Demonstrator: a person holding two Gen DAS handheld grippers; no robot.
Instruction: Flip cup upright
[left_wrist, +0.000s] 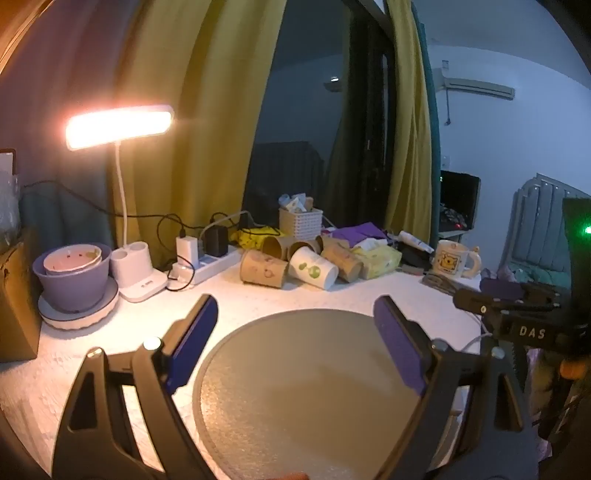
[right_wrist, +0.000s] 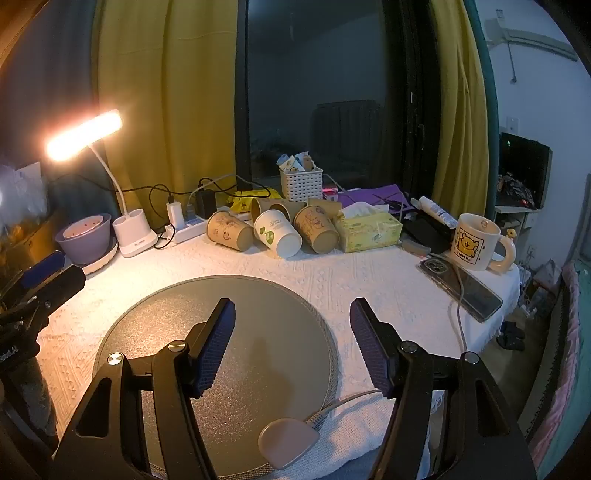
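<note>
From the left wrist, the left tool (left_wrist: 295, 341) hung released over the round mat (left_wrist: 314, 387), holding nothing. The paper cups (left_wrist: 299, 264) lay on their sides at the back of the desk (left_wrist: 388, 295), well apart from it, a white cup (left_wrist: 313, 267) among brown ones.

From the right wrist, the right tool (right_wrist: 291, 341) was likewise released and empty, the white cup (right_wrist: 277, 233) straight ahead. A good reach would likely straddle one cup's wall, close gently so the paper does not crush, then rotate it rim-up clear of its neighbours.
</note>
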